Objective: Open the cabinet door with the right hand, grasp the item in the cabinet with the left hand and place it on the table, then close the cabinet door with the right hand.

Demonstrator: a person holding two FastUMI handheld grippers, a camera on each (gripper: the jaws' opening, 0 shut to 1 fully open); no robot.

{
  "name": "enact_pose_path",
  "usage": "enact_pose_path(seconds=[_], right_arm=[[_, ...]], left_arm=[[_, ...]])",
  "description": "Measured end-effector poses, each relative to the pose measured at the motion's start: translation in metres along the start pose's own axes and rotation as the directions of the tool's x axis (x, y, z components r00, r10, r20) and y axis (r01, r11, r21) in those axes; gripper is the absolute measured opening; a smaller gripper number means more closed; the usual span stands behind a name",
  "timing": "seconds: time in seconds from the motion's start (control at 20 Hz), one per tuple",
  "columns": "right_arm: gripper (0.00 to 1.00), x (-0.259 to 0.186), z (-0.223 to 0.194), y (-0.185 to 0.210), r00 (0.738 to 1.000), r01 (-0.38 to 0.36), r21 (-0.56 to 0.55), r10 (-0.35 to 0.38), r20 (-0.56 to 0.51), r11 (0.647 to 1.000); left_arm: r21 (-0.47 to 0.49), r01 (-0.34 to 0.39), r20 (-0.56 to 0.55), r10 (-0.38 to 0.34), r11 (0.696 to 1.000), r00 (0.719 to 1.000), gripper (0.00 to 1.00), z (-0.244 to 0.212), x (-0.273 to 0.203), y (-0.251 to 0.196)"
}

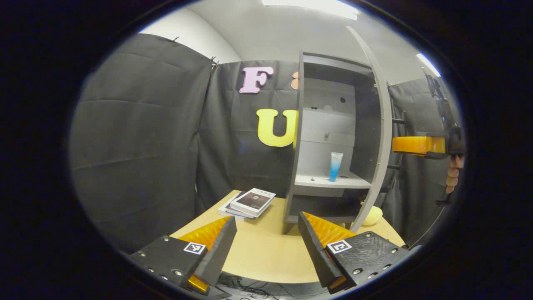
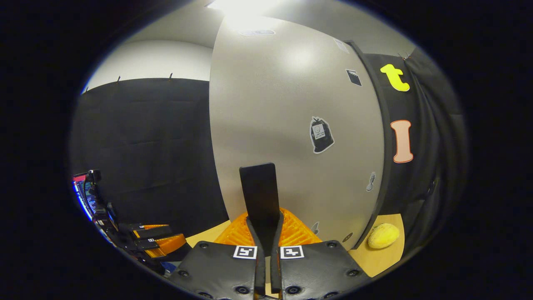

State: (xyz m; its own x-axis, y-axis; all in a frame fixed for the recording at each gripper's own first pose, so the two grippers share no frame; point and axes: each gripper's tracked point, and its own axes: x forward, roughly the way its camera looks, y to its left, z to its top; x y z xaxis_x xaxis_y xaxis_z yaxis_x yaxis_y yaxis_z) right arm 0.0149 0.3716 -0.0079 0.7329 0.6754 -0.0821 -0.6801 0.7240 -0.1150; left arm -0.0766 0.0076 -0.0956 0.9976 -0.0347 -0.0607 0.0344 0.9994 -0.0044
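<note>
Left gripper view, left gripper (image 1: 266, 246) released over table edge (image 1: 270, 278), tube (image 1: 335, 166) near shelf edge; right gripper (image 2: 263, 233) clenched on door handle (image 2: 259, 196)

One cabinet (image 1: 333, 137) stands ahead of the left tongs (image 1: 266, 246), with one door (image 1: 381, 125) swung open at its right side. One blue-and-clear tube (image 1: 335, 166) stands on the one shelf (image 1: 329, 182) inside, well beyond those tongs. Two books (image 1: 252, 203) lie stacked on the one desk (image 1: 262, 250), ahead and a little left of the left tongs. One yellow lump (image 2: 383, 235) lies on the desk, right of the right tongs (image 2: 263, 233). Those tongs grip one dark handle (image 2: 260, 196) on the door. At least five stickers (image 2: 321, 134) dot the door face above and right of the right tongs.
</note>
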Motion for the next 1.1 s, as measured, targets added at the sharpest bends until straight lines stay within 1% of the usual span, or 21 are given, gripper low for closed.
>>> enact_pose_path(seconds=[0.05, 0.1, 0.15, 0.2, 0.25, 0.45, 0.6, 0.65, 0.75, 0.85, 0.9, 0.95, 1.0, 1.05, 1.1], right_arm=[[0.10, -0.002, -0.001, -0.001, 1.000, 0.007, 0.003, -0.007, 0.006, 1.000], [0.06, -0.005, 0.000, -0.003, 1.000, 0.015, 0.009, -0.015, 0.010, 1.000], [0.06, -0.007, -0.001, -0.005, 1.000, 0.025, 0.015, -0.025, 0.011, 1.000], [0.02, -0.010, -0.001, -0.008, 0.999, 0.033, 0.019, -0.034, 0.009, 0.999], [0.06, -0.012, -0.001, -0.009, 0.999, 0.039, 0.017, -0.039, 0.005, 0.999], [0.06, -0.019, -0.001, -0.015, 0.999, 0.042, 0.017, -0.043, 0.003, 0.999], [0.06, -0.024, 0.001, -0.019, 0.998, 0.064, 0.028, -0.064, 0.014, 0.998], [0.02, -0.026, 0.001, -0.021, 0.997, 0.074, 0.028, -0.074, 0.017, 0.997], [0.02, -0.029, 0.002, -0.028, 0.995, 0.095, 0.019, -0.096, 0.028, 0.995], [0.02, -0.034, 0.002, -0.035, 0.992, 0.117, 0.032, -0.119, 0.041, 0.993], [0.06, -0.036, 0.002, -0.038, 0.990, 0.130, 0.040, -0.132, 0.047, 0.991], [0.02, -0.039, 0.003, -0.040, 0.988, 0.144, 0.044, -0.146, 0.052, 0.989], [0.02, -0.041, 0.004, -0.044, 0.985, 0.160, 0.044, -0.162, 0.054, 0.986], [0.05, -0.046, 0.003, -0.049, 0.982, 0.174, 0.045, -0.176, 0.060, 0.984], [0.05, -0.049, 0.003, -0.055, 0.980, 0.186, 0.049, -0.189, 0.062, 0.981]], left_arm=[[0.007, 0.018, -0.007, -0.018, 1.000, 1.000, 0.90, -0.005, 0.000, -0.008], [0.019, 0.034, -0.015, -0.033, 0.999, 0.999, 0.90, -0.009, 0.000, -0.013], [0.034, 0.045, -0.019, -0.044, 0.998, 0.999, 0.90, -0.009, 0.000, -0.018], [0.046, 0.054, -0.019, -0.054, 0.997, 0.998, 0.90, -0.009, 0.000, -0.024], [0.050, 0.062, -0.018, -0.061, 0.997, 0.998, 0.90, -0.008, -0.001, -0.029], [0.014, 0.109, -0.020, -0.108, 0.994, 0.994, 0.89, -0.011, 0.001, -0.060], [0.041, 0.149, -0.032, -0.148, 0.988, 0.989, 0.90, -0.016, -0.003, -0.080], [0.056, 0.156, -0.038, -0.154, 0.986, 0.987, 0.90, -0.019, -0.004, -0.085], [0.069, 0.176, -0.047, -0.173, 0.982, 0.984, 0.90, -0.022, -0.005, -0.097], [0.058, 0.196, -0.062, -0.193, 0.979, 0.979, 0.90, -0.028, -0.007, -0.109], [0.050, 0.213, -0.065, -0.210, 0.976, 0.976, 0.90, -0.031, -0.008, -0.119], [0.049, 0.228, -0.070, -0.225, 0.972, 0.972, 0.90, -0.032, -0.009, -0.127], [0.056, 0.241, -0.077, -0.236, 0.969, 0.969, 0.90, -0.034, -0.008, -0.134], [0.067, 0.253, -0.081, -0.248, 0.965, 0.965, 0.90, -0.035, -0.009, -0.138], [0.079, 0.266, -0.083, -0.260, 0.961, 0.962, 0.90, -0.035, -0.009, -0.145]])
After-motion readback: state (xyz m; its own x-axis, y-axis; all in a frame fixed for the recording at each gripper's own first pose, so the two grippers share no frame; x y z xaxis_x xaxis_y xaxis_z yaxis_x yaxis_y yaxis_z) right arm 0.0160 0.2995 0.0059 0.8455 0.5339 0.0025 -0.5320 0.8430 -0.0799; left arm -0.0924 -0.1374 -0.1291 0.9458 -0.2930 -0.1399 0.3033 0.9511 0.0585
